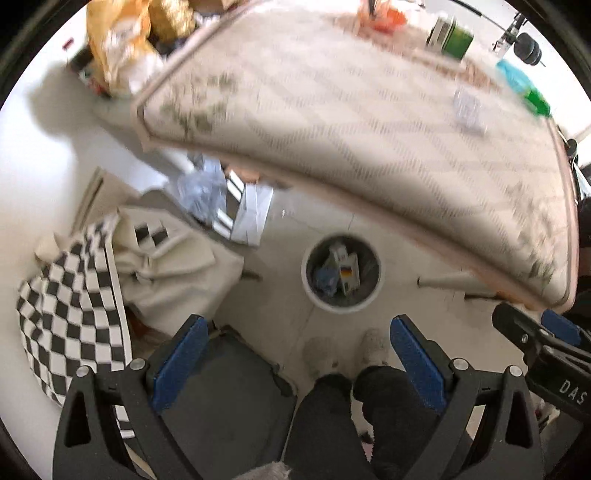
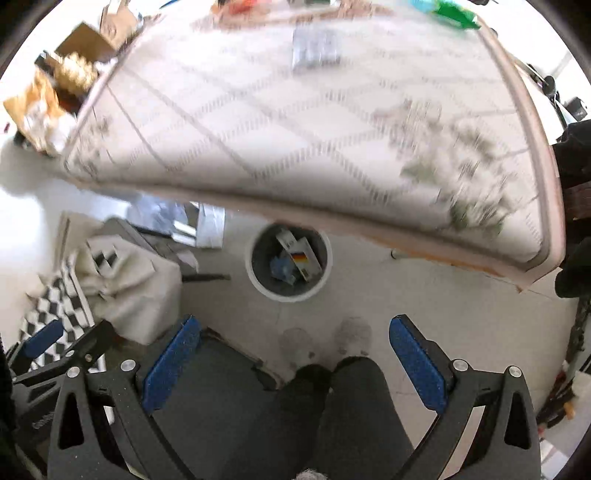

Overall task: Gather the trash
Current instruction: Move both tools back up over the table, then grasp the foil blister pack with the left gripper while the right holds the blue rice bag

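A white round trash bin (image 1: pixel 306 284) stands on the floor below the table edge, holding a carton with a black-red-yellow flag and blue scraps; it also shows in the right wrist view (image 2: pixel 255 280). My left gripper (image 1: pixel 295 350) is open and empty, above the floor in front of the bin. My right gripper (image 2: pixel 291 350) is open and empty too, and shows at the right edge of the left wrist view (image 1: pixel 535 332). On the patterned tablecloth (image 1: pixel 332 110) lie a clear wrapper (image 1: pixel 467 109), a green-and-blue packet (image 1: pixel 524 88), a green box (image 1: pixel 450 35) and orange scraps (image 1: pixel 384 16).
A checkered cloth over a beige heap (image 1: pixel 74 295) lies left on the floor. Cardboard boxes with yellow bags (image 1: pixel 122 44) stand beyond the table's left corner. Clear plastic and white panels (image 1: pixel 221 199) lie under the table. The person's legs and slippers (image 1: pixel 347 350) are below.
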Action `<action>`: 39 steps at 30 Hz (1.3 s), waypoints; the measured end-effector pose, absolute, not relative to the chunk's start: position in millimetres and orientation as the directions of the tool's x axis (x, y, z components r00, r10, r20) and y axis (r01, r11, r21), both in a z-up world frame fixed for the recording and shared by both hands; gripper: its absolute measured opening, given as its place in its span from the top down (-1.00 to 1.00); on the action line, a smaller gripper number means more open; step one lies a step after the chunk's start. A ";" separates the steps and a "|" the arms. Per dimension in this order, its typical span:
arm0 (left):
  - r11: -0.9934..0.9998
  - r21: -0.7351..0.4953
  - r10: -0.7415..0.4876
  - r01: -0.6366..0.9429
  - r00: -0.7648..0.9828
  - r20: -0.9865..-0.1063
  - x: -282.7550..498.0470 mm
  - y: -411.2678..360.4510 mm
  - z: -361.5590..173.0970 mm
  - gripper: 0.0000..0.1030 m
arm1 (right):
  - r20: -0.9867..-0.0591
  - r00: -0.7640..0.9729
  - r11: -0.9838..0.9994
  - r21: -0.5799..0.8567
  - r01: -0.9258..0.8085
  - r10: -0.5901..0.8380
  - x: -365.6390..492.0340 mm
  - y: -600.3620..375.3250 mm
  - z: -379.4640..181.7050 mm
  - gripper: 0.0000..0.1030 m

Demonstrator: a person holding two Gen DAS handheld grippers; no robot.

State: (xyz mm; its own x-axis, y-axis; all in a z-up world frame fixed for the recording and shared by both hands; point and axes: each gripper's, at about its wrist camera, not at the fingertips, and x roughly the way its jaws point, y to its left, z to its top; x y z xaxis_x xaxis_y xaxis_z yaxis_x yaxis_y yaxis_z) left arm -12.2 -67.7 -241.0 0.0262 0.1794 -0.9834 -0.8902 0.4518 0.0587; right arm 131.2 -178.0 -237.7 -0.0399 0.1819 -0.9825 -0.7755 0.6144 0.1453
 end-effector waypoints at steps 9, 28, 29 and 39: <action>0.486 0.125 0.281 -0.865 0.019 -0.959 118.2 -6.8 -203.9 -0.97 | -0.988 0.029 0.702 0.087 -0.706 0.152 269.6 -142.5 -202.1 -1.00; 0.389 0.316 0.301 -0.866 -0.204 -0.931 370.8 130.6 -274.0 -0.97 | -0.981 0.194 0.606 -0.172 -0.777 -0.030 616.9 51.7 -267.9 -1.00; 0.385 0.313 0.295 -0.868 -0.206 -0.933 371.5 131.8 -275.4 -0.97 | -0.983 0.182 0.590 -0.167 -0.790 -0.035 621.3 60.2 -274.9 -1.00; 0.384 0.230 0.240 -0.894 -0.144 -0.960 342.2 136.7 -273.0 -0.97 | -0.996 0.080 0.567 -0.086 -0.819 -0.035 609.7 70.2 -304.4 -0.87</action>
State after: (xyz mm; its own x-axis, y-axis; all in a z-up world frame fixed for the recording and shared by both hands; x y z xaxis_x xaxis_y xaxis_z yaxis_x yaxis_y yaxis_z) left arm 342.2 136.7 -273.0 -0.1441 0.2398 -0.9601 -0.8942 0.3839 0.2301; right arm 609.7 70.2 -304.4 0.0800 -0.0349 -0.9962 -0.8194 0.5668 -0.0856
